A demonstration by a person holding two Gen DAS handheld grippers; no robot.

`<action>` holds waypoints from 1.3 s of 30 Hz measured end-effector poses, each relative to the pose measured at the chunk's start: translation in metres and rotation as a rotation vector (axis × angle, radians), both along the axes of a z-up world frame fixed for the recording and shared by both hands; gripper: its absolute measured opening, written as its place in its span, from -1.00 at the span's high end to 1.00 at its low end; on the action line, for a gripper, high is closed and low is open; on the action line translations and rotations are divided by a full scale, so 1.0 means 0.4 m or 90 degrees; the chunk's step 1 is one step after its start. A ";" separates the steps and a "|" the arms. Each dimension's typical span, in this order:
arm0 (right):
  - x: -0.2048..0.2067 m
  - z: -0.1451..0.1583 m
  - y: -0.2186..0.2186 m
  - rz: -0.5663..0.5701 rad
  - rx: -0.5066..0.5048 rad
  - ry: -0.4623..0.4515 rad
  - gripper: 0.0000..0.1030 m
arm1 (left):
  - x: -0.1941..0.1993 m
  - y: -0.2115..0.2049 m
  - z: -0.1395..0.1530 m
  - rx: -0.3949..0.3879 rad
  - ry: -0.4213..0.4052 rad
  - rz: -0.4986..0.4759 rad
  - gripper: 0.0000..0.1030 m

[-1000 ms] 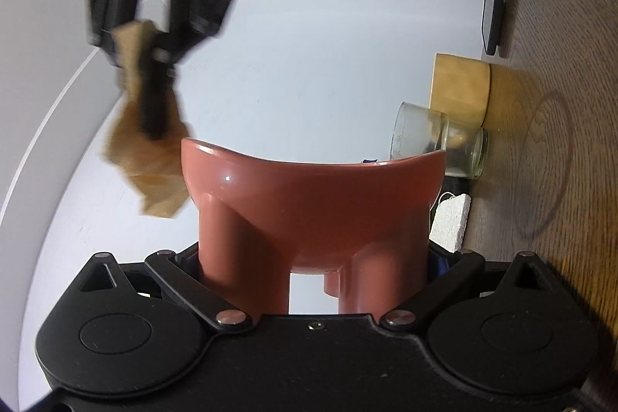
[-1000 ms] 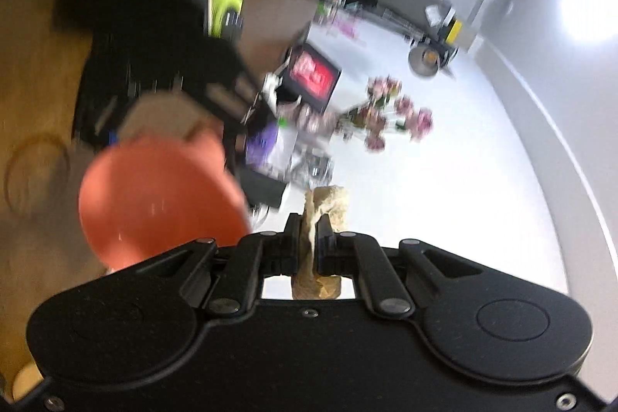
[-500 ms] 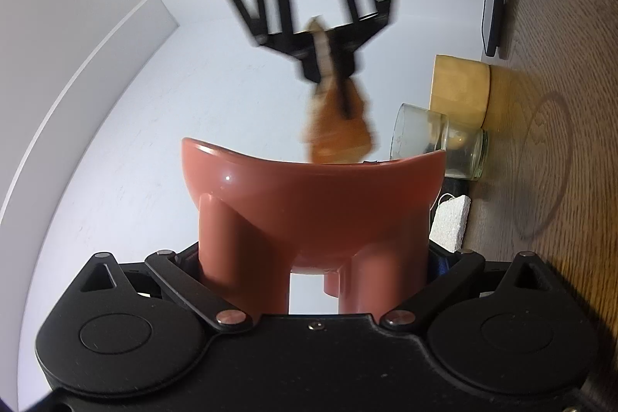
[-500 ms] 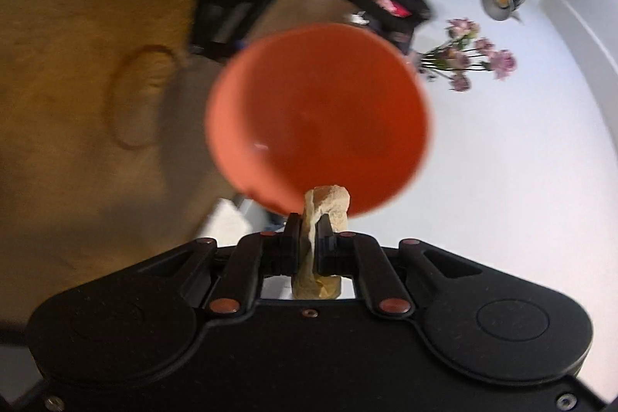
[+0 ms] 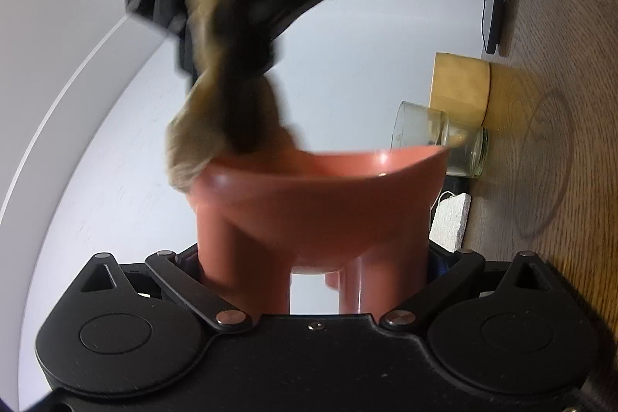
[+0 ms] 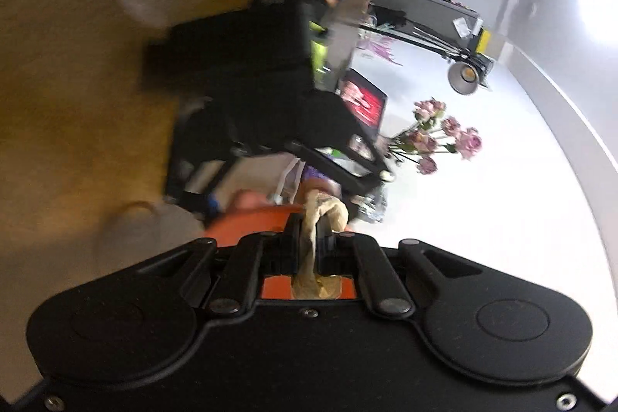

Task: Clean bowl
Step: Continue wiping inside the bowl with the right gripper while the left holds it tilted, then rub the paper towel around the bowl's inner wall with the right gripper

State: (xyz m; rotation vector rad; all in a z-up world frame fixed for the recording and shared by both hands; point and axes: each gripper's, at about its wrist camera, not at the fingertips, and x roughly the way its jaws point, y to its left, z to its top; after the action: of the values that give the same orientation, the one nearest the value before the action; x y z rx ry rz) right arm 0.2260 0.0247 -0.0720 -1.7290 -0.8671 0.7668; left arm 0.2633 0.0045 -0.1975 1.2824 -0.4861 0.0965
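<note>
Currently our left gripper (image 5: 313,269) clamps the bowl (image 5: 320,195) by its legs, mouth outward for access; our right gripper (image 6: 309,230), closed on the cloth (image 6: 322,215), meets its rim.

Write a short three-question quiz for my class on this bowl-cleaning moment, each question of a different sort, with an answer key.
1. True or false: the left gripper holds the bowl by its legs.
2. Multiple choice: what is clamped in the right gripper? A. a sponge B. a tan cloth C. a spoon
3. Fill in: behind the bowl, lying on its side on the wooden table, is a glass ____.

Key
1. True; its jaws are closed on the bowl's legs.
2. B; the cloth is pinched between the shut jaws, at the bowl's rim.
3. jar.
</note>
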 end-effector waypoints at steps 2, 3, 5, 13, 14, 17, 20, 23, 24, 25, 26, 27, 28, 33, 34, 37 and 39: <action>0.021 0.009 0.001 -0.019 0.023 -0.002 0.85 | 0.000 0.000 0.000 0.000 0.000 -0.001 -0.89; 0.034 0.012 0.000 -0.032 0.031 -0.004 0.85 | 0.000 -0.001 -0.001 0.000 0.000 -0.001 -0.89; 0.059 0.012 -0.001 -0.051 0.032 -0.011 0.85 | 0.000 -0.001 -0.001 0.000 0.000 -0.001 -0.89; 0.140 -0.036 -0.024 -0.127 0.015 0.011 0.85 | 0.010 -0.006 -0.003 0.000 0.000 -0.001 -0.89; 0.140 -0.047 -0.028 -0.133 0.013 0.026 0.85 | 0.015 -0.007 -0.006 0.000 0.000 -0.001 -0.89; 0.125 -0.087 -0.041 -0.143 -0.015 0.062 0.85 | 0.019 -0.009 -0.007 0.000 0.000 -0.001 -0.89; 0.102 -0.106 -0.048 -0.126 -0.031 0.072 0.85 | 0.023 -0.008 -0.010 0.000 0.000 -0.002 -0.89; 0.058 -0.113 -0.046 -0.095 -0.026 0.086 0.85 | 0.023 -0.010 -0.010 0.000 0.000 -0.002 -0.89; 0.042 -0.113 -0.043 -0.083 -0.021 0.091 0.85 | 0.023 -0.010 -0.010 0.000 0.000 -0.002 -0.89; 0.032 -0.111 -0.041 -0.073 -0.019 0.090 0.85 | 0.023 -0.011 -0.010 0.000 0.000 -0.002 -0.89; 0.020 -0.108 -0.035 -0.056 -0.014 0.084 0.85 | 0.023 -0.011 -0.010 0.000 0.000 -0.002 -0.89; 0.011 -0.101 -0.030 -0.040 -0.007 0.076 0.85 | 0.023 -0.011 -0.010 0.000 0.000 -0.002 -0.89; 0.010 -0.093 -0.028 -0.033 -0.003 0.071 0.85 | 0.023 -0.012 -0.010 0.000 0.000 -0.003 -0.89; 0.035 -0.024 0.007 -0.015 0.044 0.009 0.85 | 0.024 -0.015 -0.011 0.000 0.000 -0.005 -0.89; 0.041 -0.012 0.007 -0.020 0.051 0.003 0.85 | 0.024 -0.016 -0.011 0.000 0.000 -0.005 -0.89; 0.070 0.027 -0.003 -0.052 0.072 -0.017 0.85 | 0.023 -0.016 -0.012 0.000 0.000 -0.005 -0.89; 0.095 0.031 -0.019 -0.080 0.075 -0.014 0.85 | 0.024 -0.016 -0.012 0.000 0.000 -0.005 -0.89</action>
State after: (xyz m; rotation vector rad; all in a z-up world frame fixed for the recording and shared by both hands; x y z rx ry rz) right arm 0.2639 0.0170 -0.0594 -1.6727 -0.7944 0.6020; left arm 0.2730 -0.0019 -0.2022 1.2806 -0.4906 0.0902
